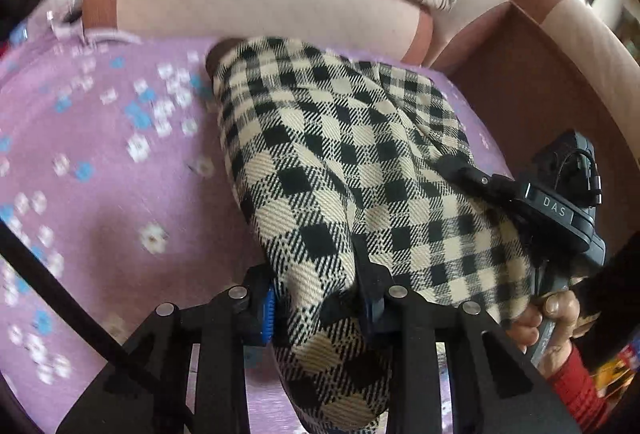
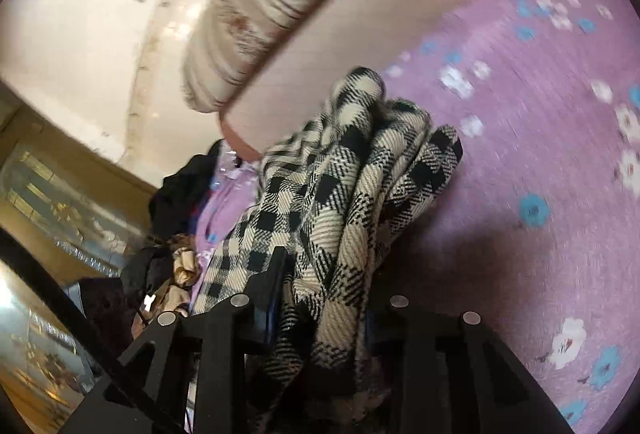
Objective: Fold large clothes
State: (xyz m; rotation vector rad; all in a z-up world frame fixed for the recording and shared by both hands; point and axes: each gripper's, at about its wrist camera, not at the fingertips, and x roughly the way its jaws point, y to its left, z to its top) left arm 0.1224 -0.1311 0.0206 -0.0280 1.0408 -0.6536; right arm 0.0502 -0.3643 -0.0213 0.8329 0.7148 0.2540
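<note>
**Checked garment bunched over the purple floral cover**

The garment [image 1: 344,162] is a thick woven cloth in black and cream checks with a twill weave. In the left wrist view it lies as a long, doubled-over band, running from the near edge away toward the far cushions, its far end resting on the purple flowered cover. In the right wrist view the same cloth [image 2: 360,186] is gathered into several stacked folds, lifted in a loose, rumpled bundle above the cover.
</note>
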